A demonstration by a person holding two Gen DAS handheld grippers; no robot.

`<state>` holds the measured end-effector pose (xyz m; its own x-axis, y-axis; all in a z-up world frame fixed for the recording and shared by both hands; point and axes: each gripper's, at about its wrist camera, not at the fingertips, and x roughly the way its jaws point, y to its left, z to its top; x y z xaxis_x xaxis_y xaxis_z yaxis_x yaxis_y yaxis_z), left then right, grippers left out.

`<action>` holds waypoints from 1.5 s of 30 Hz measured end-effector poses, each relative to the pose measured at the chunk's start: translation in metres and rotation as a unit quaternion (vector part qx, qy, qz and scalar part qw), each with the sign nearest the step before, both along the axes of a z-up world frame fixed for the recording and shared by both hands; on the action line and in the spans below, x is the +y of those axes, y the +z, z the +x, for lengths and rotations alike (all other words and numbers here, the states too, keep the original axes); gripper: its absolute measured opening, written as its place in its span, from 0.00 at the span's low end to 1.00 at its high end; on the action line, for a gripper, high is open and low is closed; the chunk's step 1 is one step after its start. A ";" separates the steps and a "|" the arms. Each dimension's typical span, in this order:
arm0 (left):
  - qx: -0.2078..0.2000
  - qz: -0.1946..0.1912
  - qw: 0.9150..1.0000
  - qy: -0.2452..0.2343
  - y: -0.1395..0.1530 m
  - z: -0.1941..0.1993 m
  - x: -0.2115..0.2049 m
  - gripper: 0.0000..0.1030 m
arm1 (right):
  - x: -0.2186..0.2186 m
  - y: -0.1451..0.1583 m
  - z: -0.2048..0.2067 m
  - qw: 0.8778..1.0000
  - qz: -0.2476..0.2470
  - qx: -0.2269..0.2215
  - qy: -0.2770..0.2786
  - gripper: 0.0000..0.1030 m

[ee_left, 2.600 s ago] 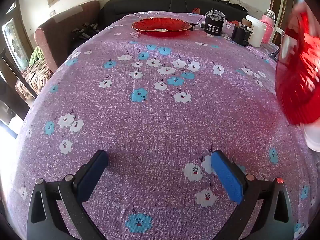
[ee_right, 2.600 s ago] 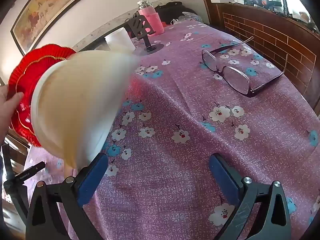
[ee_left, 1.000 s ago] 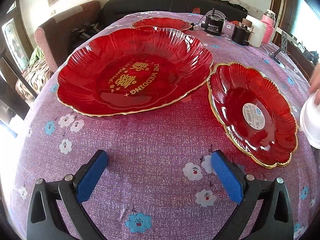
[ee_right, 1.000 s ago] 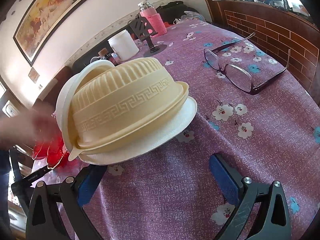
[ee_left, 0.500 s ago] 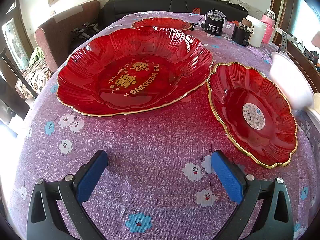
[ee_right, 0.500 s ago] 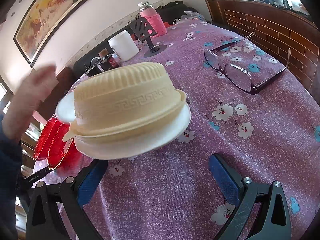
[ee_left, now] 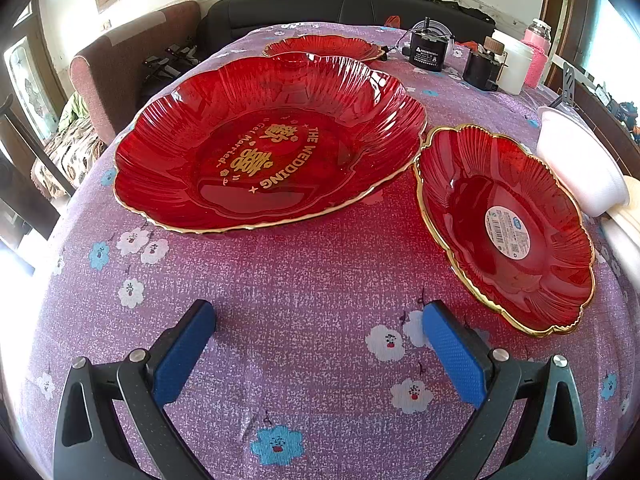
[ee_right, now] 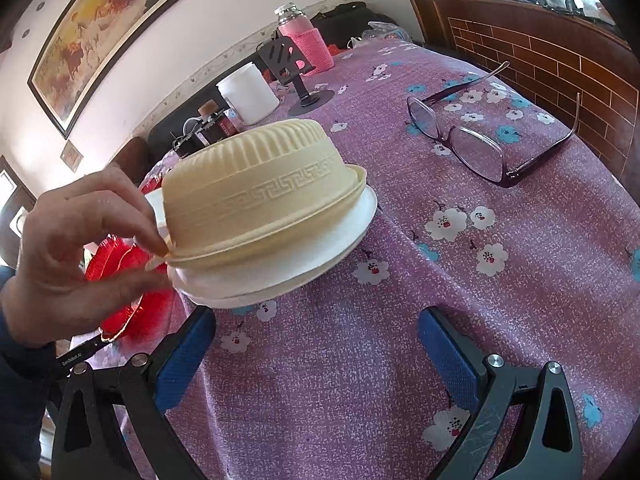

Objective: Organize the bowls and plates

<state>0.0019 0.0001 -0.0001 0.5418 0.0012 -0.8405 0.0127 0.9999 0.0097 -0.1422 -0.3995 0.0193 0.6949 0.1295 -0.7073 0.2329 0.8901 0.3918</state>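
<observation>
1. Setup step, by my reading: a bare hand (ee_right: pixel 76 248) pinches the upturned cream ribbed plastic bowl (ee_right: pixel 260 184) stacked on white foam bowls (ee_right: pixel 304 256) on the desk (ee_right: pixel 500 300).
2. Large red glass wedding plate (ee_left: pixel 268 148) and smaller red gilt-rimmed plate (ee_left: pixel 508 228) lie side by side.
3. Left tool (ee_left: pixel 320 348) and right tool (ee_right: pixel 316 356) gape empty; next comes a rim grasp.

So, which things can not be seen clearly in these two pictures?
- Far red plate, left wrist view: its near part is hidden behind the big red plate.
- Small red plate, right wrist view: mostly hidden by the hand and the bowls.
- Sticker on that plate, left wrist view: print too small to read.
- White bowl under the cream bowl: only its rim shows.
- White bowl, left wrist view: what lies right of it is cut off by the edge.
</observation>
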 end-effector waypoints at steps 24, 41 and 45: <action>0.000 0.000 1.000 0.000 0.000 0.000 0.000 1.00 | -0.004 0.000 0.000 1.000 0.010 -0.002 0.001 0.99; 0.000 0.000 1.000 0.000 0.000 0.000 0.000 1.00 | -0.005 0.001 -0.002 1.000 0.008 -0.003 0.001 0.99; 0.000 0.000 1.000 0.000 0.000 0.000 0.000 1.00 | -0.004 0.001 0.000 1.000 0.010 -0.003 0.001 0.99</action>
<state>0.0018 0.0001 0.0000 0.5417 0.0011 -0.8406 0.0127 0.9999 0.0095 -0.1425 -0.4034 0.0201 0.6995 0.1437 -0.7000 0.2293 0.8827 0.4103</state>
